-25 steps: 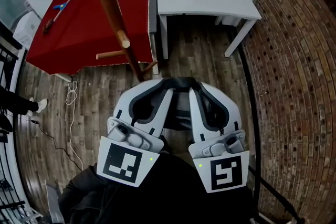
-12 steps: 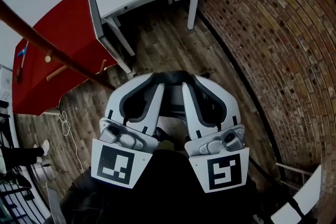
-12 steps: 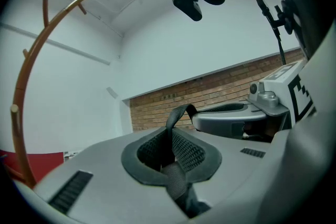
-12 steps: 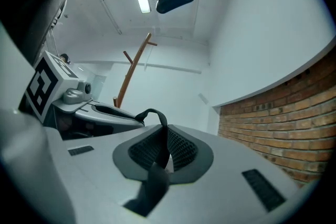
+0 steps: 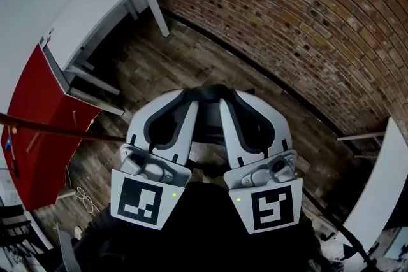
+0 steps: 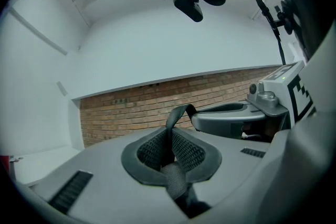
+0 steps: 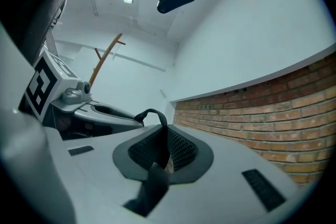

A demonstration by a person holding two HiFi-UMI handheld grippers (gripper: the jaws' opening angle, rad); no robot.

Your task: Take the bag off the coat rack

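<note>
The bag's black webbing strap (image 5: 211, 93) arches between my two grippers, which are held side by side and level in front of me. My left gripper (image 5: 189, 100) is shut on the strap (image 6: 176, 176). My right gripper (image 5: 233, 100) is shut on the strap (image 7: 155, 178) too. In each gripper view the strap runs up through the dark mesh pads and loops over to the other gripper. The body of the bag is hidden beneath the grippers. The wooden coat rack (image 5: 57, 130) lies off to the left, apart from the strap, and its pegs also show as the coat rack (image 7: 105, 57).
A brick wall (image 5: 287, 9) curves across the top and right. A white table (image 5: 95, 9) and a red-covered table (image 5: 38, 105) stand at the left, and another white tabletop (image 5: 382, 188) at the right. A cable (image 5: 80, 194) lies on the wooden floor.
The whole view has swung round: the coat rack slid from the top centre to the left edge, and the brick wall now fills the top. Both grippers stayed together on the strap.
</note>
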